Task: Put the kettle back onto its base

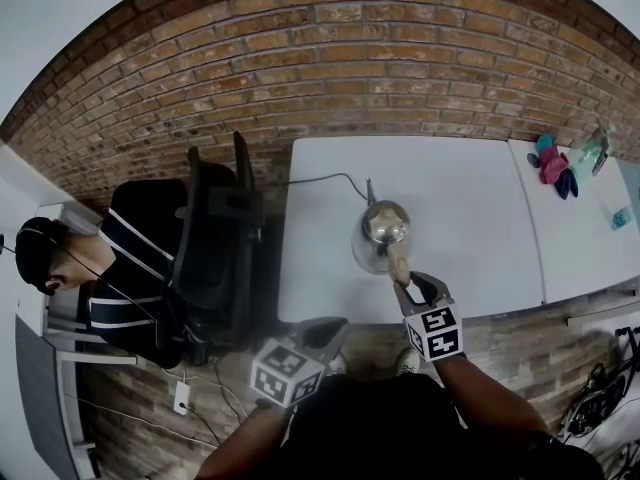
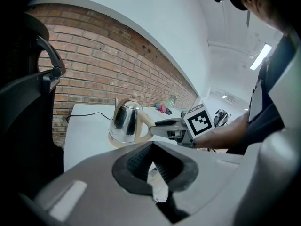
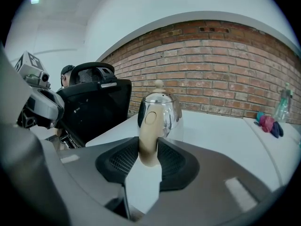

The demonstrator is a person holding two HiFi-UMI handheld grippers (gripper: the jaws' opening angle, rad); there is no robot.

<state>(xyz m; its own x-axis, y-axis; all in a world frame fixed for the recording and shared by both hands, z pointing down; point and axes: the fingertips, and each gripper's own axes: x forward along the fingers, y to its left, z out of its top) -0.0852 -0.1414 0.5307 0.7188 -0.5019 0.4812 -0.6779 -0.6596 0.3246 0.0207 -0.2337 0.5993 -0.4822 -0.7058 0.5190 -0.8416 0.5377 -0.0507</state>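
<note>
Right tongs [image 3: 149, 150] tight on kettle handle [image 3: 151, 128]; left tongs [image 2: 152, 166] parted, empty, plainly so only in left gripper view.

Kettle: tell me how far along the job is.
Done: the right gripper has its jaws closed on the handle of the kettle. In hand: the kettle is over the white table, a cream disc under it, likely the base; seated or not, I cannot tell. To do: confirm seating, release. The left gripper is empty.
</note>
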